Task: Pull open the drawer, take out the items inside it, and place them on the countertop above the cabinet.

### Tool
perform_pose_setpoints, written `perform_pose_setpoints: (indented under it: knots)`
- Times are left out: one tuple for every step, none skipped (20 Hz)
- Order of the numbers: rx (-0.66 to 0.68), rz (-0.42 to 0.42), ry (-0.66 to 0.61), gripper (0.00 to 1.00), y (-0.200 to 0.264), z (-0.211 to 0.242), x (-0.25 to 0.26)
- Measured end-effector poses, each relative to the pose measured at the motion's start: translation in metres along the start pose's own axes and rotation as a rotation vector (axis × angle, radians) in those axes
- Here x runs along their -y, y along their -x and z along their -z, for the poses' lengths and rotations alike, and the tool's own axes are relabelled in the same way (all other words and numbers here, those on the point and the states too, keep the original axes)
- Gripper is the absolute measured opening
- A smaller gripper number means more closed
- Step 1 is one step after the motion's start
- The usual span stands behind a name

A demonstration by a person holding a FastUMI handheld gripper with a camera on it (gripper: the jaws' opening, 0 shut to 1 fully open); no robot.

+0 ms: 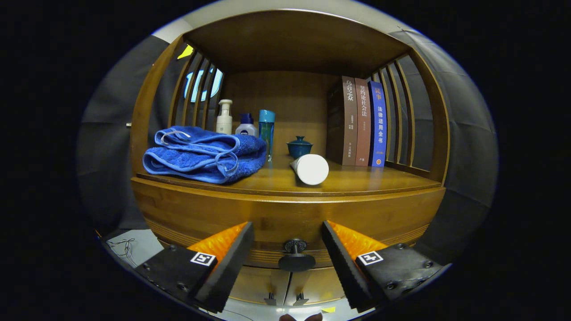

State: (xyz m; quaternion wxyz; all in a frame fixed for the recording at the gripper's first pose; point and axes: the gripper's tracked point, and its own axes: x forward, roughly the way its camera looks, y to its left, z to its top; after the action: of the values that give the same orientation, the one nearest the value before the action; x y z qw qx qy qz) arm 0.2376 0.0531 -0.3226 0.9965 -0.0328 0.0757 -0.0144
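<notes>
Blue towel (205, 154), white tube (311, 169)

Wooden cabinet (285, 214) ahead of the tongs (287, 263), which stand apart. Its open shelf has a solid back panel (285, 107), a wooden top (290, 40) and slatted sides (196, 93). Black cloth wall (464, 147) hangs on both sides. Pale floor (138, 245) lies below.

We count 3 books (363, 121) upright at far right, 3 bottles (245, 120) at far left, 1 folded towel (205, 154) near left, 1 lidded cup (299, 146) mid-shelf, 1 white tube (311, 169) lying near it, 1 drawer knob (296, 256) w/ 2 gripper fingers (225, 263) spread either side.
</notes>
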Motion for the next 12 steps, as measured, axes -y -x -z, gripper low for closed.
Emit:
perform_pose_setpoints:
  knots:
    - [0.001,0.002,0.014,1.00,0.000,0.000,0.000]
    - [0.002,0.004,0.024,1.00,0.001,0.000,0.000]
    - [0.000,0.005,0.032,1.00,0.000,0.000,0.001]
    - [0.002,0.006,0.038,0.99,0.001,-0.003,0.000]
    - [0.007,0.002,0.043,0.99,0.002,-0.009,-0.001]
    - [0.015,-0.003,0.048,1.00,0.006,-0.015,-0.002]
    - [0.026,-0.009,0.053,1.00,0.011,-0.024,-0.003]
    - [0.031,-0.013,0.056,1.00,0.016,-0.031,-0.004]
    - [0.037,-0.018,0.059,1.00,0.024,-0.038,-0.004]
    - [0.048,-0.026,0.058,1.00,0.034,-0.048,-0.005]
    - [0.057,-0.037,0.058,1.00,0.044,-0.057,-0.006]
    - [0.066,-0.048,0.058,0.99,0.055,-0.066,-0.006]
